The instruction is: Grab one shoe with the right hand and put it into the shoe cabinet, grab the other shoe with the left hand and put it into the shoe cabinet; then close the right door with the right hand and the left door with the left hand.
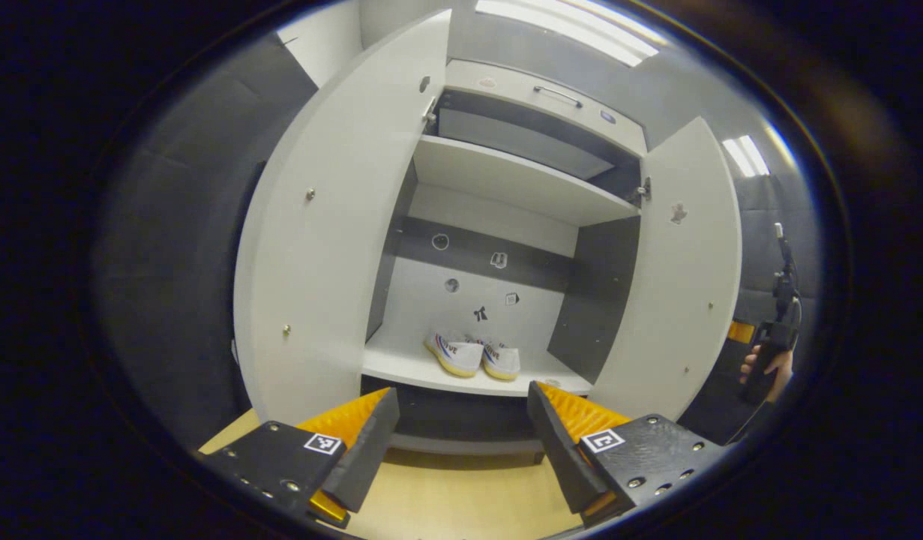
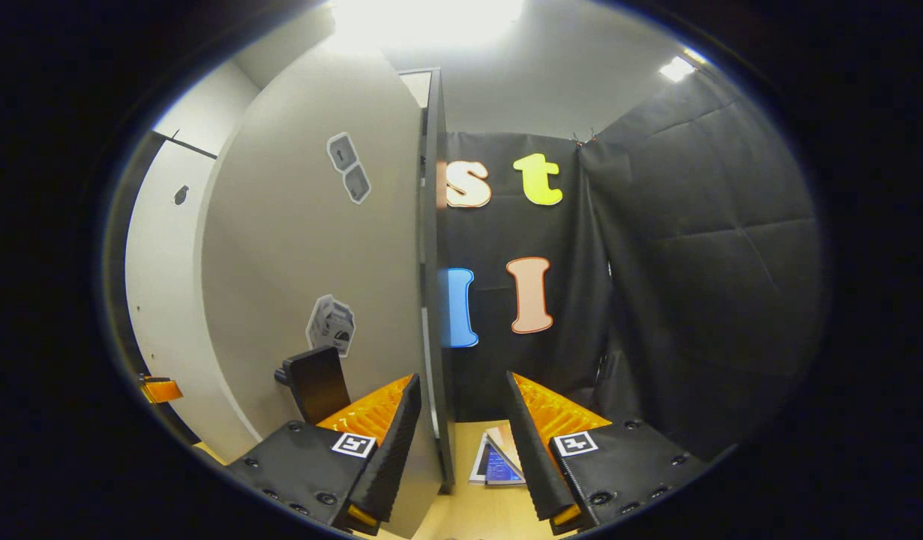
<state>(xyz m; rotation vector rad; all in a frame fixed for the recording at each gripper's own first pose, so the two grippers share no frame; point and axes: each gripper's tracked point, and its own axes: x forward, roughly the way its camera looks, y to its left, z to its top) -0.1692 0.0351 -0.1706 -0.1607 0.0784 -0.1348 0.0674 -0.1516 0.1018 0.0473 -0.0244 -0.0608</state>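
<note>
Shoe cabinet doors are the items now to be handled; both shoes (image 1: 472, 355) already sit side by side on the lower shelf (image 1: 401, 360) of the shoe cabinet (image 1: 506, 180).

Right gripper (image 2: 455, 442): jaws spread, holding nothing. The free edge of the right door (image 2: 430, 285) stands between the two fingers, close to the left finger; contact cannot be confirmed. A small handle or bracket (image 2: 315, 382) projects from the door face just beside that finger.

Left gripper (image 1: 461, 435): jaws spread, empty, hovering in front of the cabinet base over the wooden floor (image 1: 446, 502). The left door (image 1: 334, 240) stands wide open to its left. In the left gripper view, the right door panel (image 1: 686, 277) is also open, with a hand (image 1: 768, 367) gripping the other tool beyond it.

Handling judgement: each door is a rigid, flat panel on hinges, likely light to swing and smooth-faced, so a pinch on the face could slip. Take hold at the free vertical edge, far from the hinge, where least force is needed. Push steadily; a fast swing may slam or rebound. The shoes lie well inside the shelf and should not obstruct closing.
</note>
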